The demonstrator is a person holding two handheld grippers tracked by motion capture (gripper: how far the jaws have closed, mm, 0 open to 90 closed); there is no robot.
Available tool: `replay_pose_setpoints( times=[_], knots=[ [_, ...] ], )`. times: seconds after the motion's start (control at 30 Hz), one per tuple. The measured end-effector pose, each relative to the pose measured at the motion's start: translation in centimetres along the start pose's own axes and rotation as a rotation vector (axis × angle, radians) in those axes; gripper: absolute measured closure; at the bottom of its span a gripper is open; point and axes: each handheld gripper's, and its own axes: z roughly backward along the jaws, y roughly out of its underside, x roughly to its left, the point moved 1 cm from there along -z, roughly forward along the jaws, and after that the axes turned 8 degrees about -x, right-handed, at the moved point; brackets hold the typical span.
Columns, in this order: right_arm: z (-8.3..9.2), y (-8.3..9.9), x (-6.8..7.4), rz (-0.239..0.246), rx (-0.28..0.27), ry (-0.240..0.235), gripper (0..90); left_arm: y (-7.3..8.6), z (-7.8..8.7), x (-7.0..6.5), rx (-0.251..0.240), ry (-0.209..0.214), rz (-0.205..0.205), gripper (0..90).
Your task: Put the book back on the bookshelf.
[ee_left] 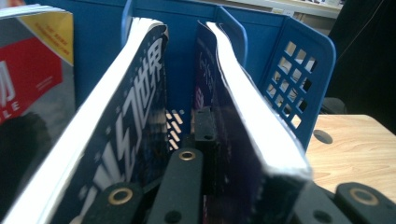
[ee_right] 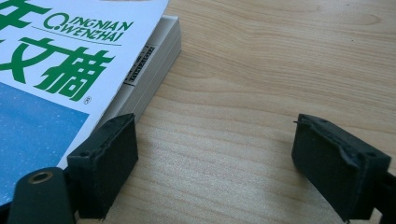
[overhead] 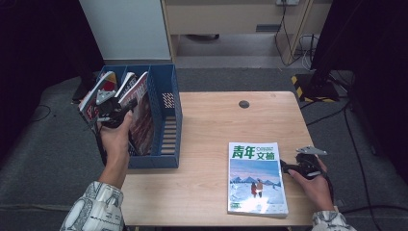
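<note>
so the left gripper [overhead: 111, 111] is up at the blue rack [overhead: 169, 126], clamped shut on a dark magazine [ee_left: 243, 126] that stands tilted in a middle slot; makes sense, pinching the edge is the only way to steer something that floppy between the dividers; another dark one [ee_left: 116, 140] leans just beside it, and a red one [ee_left: 28, 84] sits further over in the end slot; the right gripper [overhead: 288, 168] rests on the surface with its jaws wide and nothing in them, one pad touching or nearly touching the side of the white-and-green magazine [overhead: 255, 178] lying flat near the front edge, probably lined up for the next pick; hard bits: the slot bottoms are hidden, so can't tell if the held one is seated, and the gripper's own pads are lost behind the pages
</note>
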Motion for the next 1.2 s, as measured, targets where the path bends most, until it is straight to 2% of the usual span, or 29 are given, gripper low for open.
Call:
replay_pose_setpoints(
  times=[0.33,0.67,0.87,1.0,1.2],
  knots=[
    [0.0,0.0,0.0,-0.004,0.0,-0.001,14.5,0.0,-0.8,0.1,-0.027,-0.009,0.0,83.6],
    [0.0,0.0,0.0,-0.005,0.001,-0.002,14.5,0.5,-1.4,0.3,-0.033,-0.021,0.004,83.5],
    [0.0,0.0,0.0,-0.004,0.0,-0.002,14.5,0.5,-1.1,0.5,-0.009,-0.036,-0.006,83.3],
    [0.0,0.0,0.0,-0.004,0.0,-0.001,14.5,0.4,-0.8,0.7,0.015,-0.029,0.0,83.0],
    [0.0,0.0,0.0,-0.004,0.0,-0.001,14.5,0.8,-0.1,1.2,0.026,-0.029,0.001,82.6]
  ],
)
